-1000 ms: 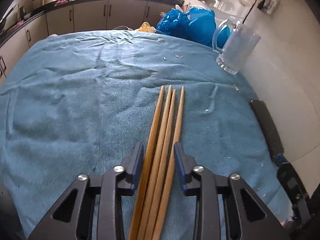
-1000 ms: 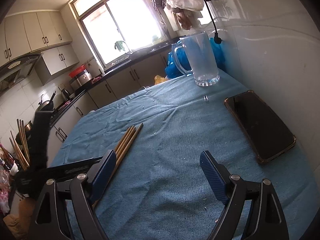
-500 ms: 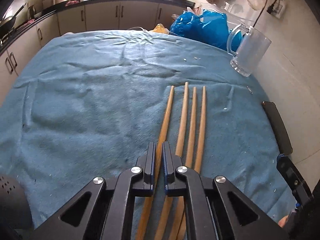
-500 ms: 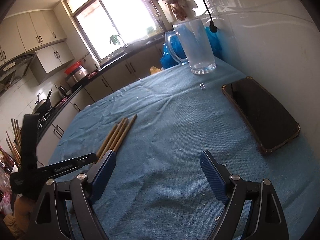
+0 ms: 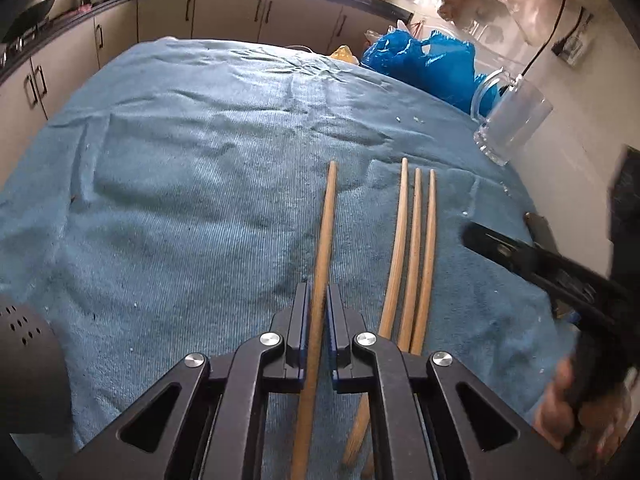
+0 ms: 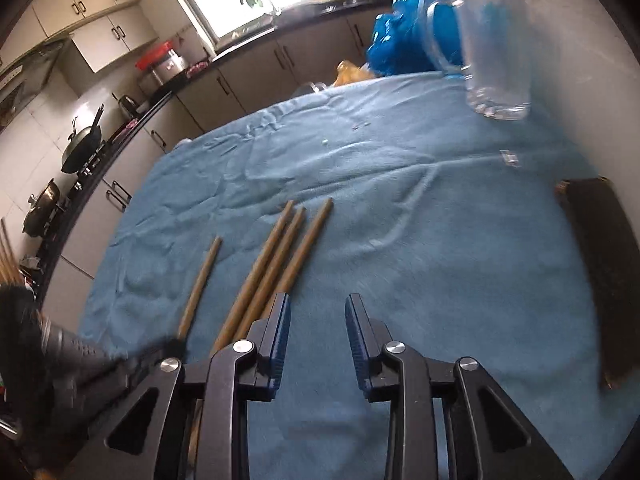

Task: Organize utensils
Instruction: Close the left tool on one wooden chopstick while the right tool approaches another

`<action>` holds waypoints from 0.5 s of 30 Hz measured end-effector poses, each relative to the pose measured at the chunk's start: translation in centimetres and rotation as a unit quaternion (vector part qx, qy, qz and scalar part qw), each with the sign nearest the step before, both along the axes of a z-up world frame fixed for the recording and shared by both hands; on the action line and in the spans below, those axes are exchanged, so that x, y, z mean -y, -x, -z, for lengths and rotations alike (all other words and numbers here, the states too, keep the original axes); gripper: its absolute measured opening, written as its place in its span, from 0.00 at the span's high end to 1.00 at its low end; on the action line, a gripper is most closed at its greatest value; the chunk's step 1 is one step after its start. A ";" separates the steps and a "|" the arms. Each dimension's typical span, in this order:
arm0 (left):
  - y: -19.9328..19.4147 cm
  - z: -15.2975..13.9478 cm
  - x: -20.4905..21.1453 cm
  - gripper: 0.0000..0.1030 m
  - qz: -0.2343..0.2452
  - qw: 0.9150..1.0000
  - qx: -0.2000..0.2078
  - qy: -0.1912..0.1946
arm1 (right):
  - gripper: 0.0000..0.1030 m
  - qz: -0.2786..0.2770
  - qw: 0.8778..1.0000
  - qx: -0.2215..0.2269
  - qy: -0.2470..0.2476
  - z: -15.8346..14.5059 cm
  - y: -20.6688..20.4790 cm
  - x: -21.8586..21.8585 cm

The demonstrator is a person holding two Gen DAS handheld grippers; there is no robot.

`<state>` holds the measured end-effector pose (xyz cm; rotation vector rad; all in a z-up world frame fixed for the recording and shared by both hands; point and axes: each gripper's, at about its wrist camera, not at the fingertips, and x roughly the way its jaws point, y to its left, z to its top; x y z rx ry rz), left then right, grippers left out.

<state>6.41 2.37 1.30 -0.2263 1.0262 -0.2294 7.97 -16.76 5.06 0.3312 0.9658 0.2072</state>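
Note:
Several wooden chopsticks lie on a blue towel [image 5: 180, 184]. My left gripper [image 5: 318, 294] is shut on one chopstick [image 5: 326, 228], held apart to the left of the other three chopsticks [image 5: 414, 248]. In the right wrist view the single chopstick [image 6: 202, 280] lies left of the group of three [image 6: 280, 256]. My right gripper [image 6: 316, 312] is open and empty, low over the towel just right of the group's near ends. The right gripper also shows at the right edge of the left wrist view [image 5: 560, 276].
A clear glass mug [image 5: 510, 124] [image 6: 494, 44] stands at the far right by the wall. A blue plastic bag [image 5: 424, 64] lies behind it. A black phone [image 6: 604, 264] lies at the towel's right edge. Kitchen cabinets and a stove are beyond the table.
My left gripper closed on one chopstick and shifted it left, away from the other three. My right gripper dropped down and moved left toward the group, its jaws narrower.

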 end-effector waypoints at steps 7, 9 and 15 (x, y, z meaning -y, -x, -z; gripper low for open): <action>-0.3 0.4 -1.4 0.92 -0.005 0.998 -0.014 0.060 | 0.70 -0.001 0.998 -0.029 0.054 0.8 -3.1 -2.5; -0.2 0.4 -1.4 0.92 -0.005 0.998 -0.010 0.063 | 0.71 0.005 0.996 -0.039 0.077 0.6 -3.4 -3.2; -0.1 0.0 -0.5 0.93 -0.007 0.999 -0.011 0.032 | 0.86 0.007 0.983 -0.063 0.172 0.5 -4.3 -6.0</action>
